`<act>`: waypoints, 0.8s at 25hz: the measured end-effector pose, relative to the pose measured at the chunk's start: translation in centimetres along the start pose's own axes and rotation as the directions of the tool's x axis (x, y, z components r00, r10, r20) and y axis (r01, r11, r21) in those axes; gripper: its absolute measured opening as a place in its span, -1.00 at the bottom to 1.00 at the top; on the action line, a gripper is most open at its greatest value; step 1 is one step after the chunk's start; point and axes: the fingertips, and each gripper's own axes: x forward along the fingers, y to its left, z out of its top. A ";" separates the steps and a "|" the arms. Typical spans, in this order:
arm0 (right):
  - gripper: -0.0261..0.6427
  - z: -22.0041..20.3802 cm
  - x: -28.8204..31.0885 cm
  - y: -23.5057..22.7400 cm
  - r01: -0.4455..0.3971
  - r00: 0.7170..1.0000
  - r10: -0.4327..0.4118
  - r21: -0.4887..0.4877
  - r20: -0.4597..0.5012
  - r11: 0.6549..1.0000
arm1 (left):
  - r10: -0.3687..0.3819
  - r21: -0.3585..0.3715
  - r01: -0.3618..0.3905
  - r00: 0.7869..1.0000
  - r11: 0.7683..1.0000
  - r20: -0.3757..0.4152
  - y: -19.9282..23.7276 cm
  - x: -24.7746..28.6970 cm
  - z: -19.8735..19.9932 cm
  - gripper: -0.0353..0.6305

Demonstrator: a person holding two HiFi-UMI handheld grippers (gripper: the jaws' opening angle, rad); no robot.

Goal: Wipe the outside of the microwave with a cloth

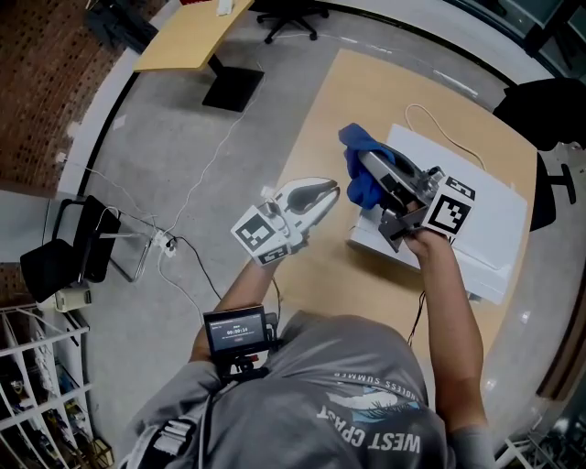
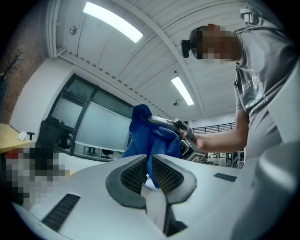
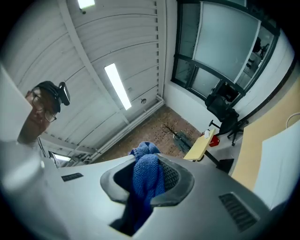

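Blue knitted cloth point(image 3: 143, 155) fills the mouth of my right gripper point(image 3: 146, 178): its two jaws are clamped on a bunched fold of it, and the rest bulges out past the tips and trails back down between the pads. In the head view that gripper is held out over the near left end of the white microwave point(image 1: 485, 215), which sits on the light wooden table point(image 1: 366, 82). The cloth hangs at the microwave's left edge; whether the fabric touches the casing I cannot tell from above. My right hand point(image 1: 423, 240) grips the handle just behind the marker cube. My left gripper point(image 1: 330, 190) is to the left of it, over the table's left edge and apart from both cloth and microwave, its jaws closed together with nothing in them. In its own view only a thin slit shows between the ribbed pads, and through it the blue cloth is seen further off, draped over the right gripper's nose. A thin white cable point(image 1: 453, 136) loops over the table top behind the microwave. Beyond the table's left side lies grey floor point(image 1: 165, 110), with a white lead running to a power strip point(image 1: 165, 243). A second wooden desk point(image 1: 188, 37) stands at the far edge with a black office chair point(image 1: 293, 16) near it.
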 end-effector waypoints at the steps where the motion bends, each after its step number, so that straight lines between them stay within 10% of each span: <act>1: -0.72 0.2 0.0 0.5 -0.012 1.000 0.012 0.007 0.006 1.000 | -0.004 0.003 0.004 1.000 1.000 0.013 -0.1 0.2 0.6 -0.82; 9: -0.72 -1.0 1.0 5.0 -0.139 0.988 0.136 -0.030 -0.078 0.990 | -0.064 0.020 0.063 0.997 0.998 0.051 -1.7 2.0 3.0 0.08; 20: -0.72 -3.4 0.6 8.5 -0.195 0.964 0.152 -0.189 -0.218 0.962 | -0.177 0.120 0.174 0.984 0.977 0.021 -5.2 3.4 4.1 0.09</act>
